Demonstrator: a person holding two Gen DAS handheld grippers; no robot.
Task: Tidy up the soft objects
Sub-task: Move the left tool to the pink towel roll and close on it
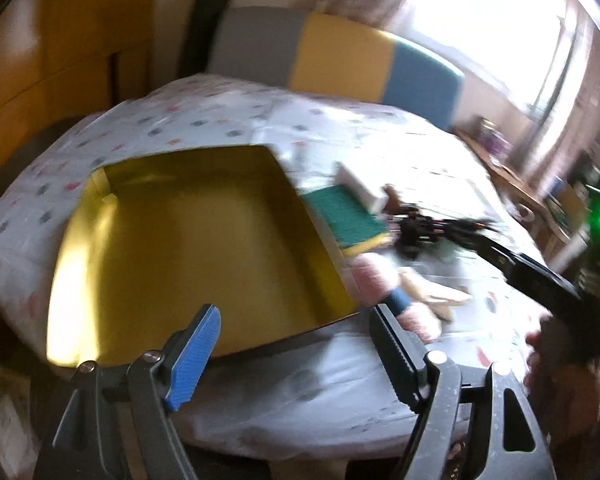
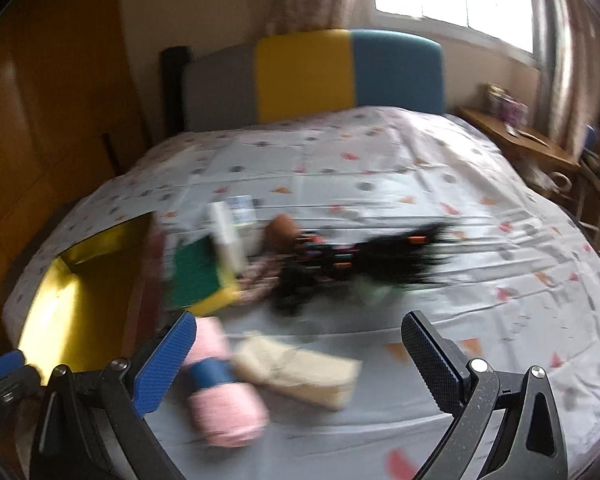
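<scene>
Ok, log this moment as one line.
left gripper open, over gold box | right gripper open, above pink yarn | box empty

Left gripper (image 1: 294,354) and right gripper (image 2: 300,356) — jaws wide, empty.

You have one gold-lined box (image 2: 80,280), one pink yarn roll (image 2: 220,392), one cream bundle (image 2: 300,372), one green-and-yellow sponge (image 2: 198,276), one white block (image 2: 230,240) and one blurred black doll (image 2: 364,264).
</scene>
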